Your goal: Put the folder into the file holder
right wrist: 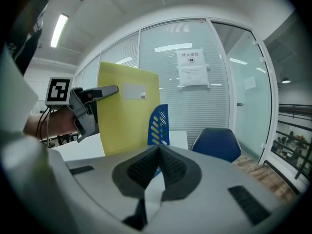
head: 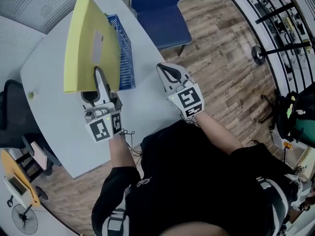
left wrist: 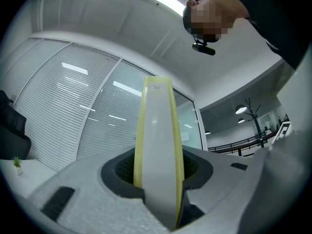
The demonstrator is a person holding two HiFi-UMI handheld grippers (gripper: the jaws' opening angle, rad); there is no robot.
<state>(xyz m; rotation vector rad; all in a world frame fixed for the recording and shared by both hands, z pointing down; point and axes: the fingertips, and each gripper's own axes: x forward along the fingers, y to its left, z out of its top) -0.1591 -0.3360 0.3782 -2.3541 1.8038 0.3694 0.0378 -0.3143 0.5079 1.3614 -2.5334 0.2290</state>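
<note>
A yellow folder (head: 88, 48) stands on edge in the air, leaning against the left side of the blue slotted file holder (head: 126, 53) on the white table (head: 59, 127). My left gripper (head: 98, 73) is shut on the folder's near lower edge. In the left gripper view the folder's pale spine (left wrist: 158, 145) runs straight up between the jaws of the left gripper (left wrist: 158, 201). My right gripper (head: 165, 71) hovers to the holder's right, shut and empty. The right gripper view shows the right gripper (right wrist: 158, 155), the folder (right wrist: 129, 111), the holder (right wrist: 160, 126) behind it and the left gripper (right wrist: 92, 104).
A blue chair (head: 162, 14) stands beyond the table's far right edge, also visible as the chair (right wrist: 217, 143) in the right gripper view. Wooden floor (head: 221, 58) lies to the right. A dark chair (head: 12, 112) and a yellow object (head: 17, 178) sit at the left.
</note>
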